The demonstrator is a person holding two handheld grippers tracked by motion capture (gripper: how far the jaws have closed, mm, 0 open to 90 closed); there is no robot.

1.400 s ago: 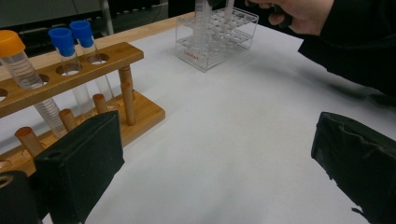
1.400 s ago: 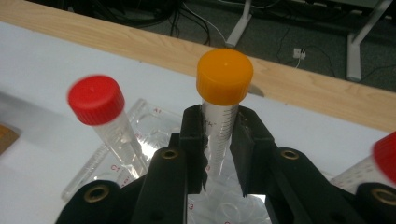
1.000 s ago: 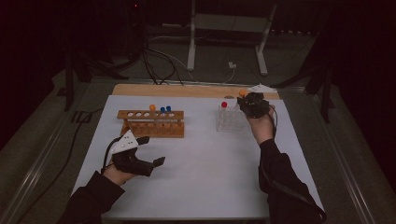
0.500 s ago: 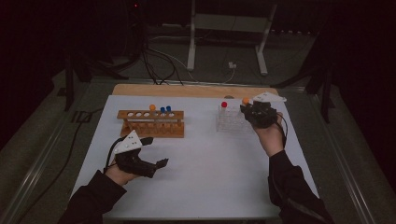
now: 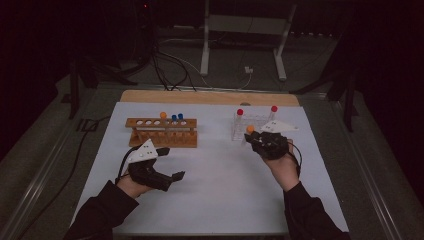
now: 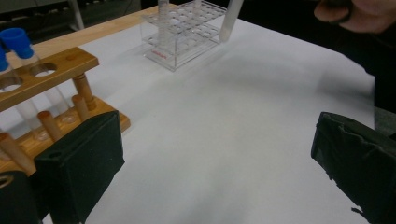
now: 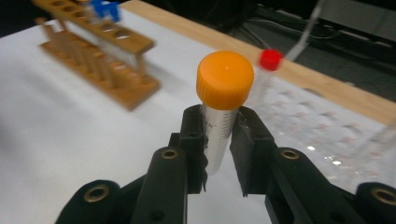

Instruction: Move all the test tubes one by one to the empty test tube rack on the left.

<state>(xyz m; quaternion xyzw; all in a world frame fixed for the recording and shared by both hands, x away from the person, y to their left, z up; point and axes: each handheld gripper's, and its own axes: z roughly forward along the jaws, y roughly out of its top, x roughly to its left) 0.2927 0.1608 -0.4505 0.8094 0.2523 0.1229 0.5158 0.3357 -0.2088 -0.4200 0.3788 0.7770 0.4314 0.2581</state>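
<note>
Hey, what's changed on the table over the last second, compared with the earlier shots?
The right gripper, shut on the orange-capped tube, has carried it away from the far side of the clear rack to that rack's near edge, toward the person. The left gripper has stayed put, jaws open, near the wooden rack. Both racks and their other tubes are as before.

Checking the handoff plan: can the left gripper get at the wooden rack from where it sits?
Probably yes. The left gripper sits open just in front of the wooden rack, bare white mat between them. The right gripper, holding the orange-capped tube, is off by the clear rack.
</note>
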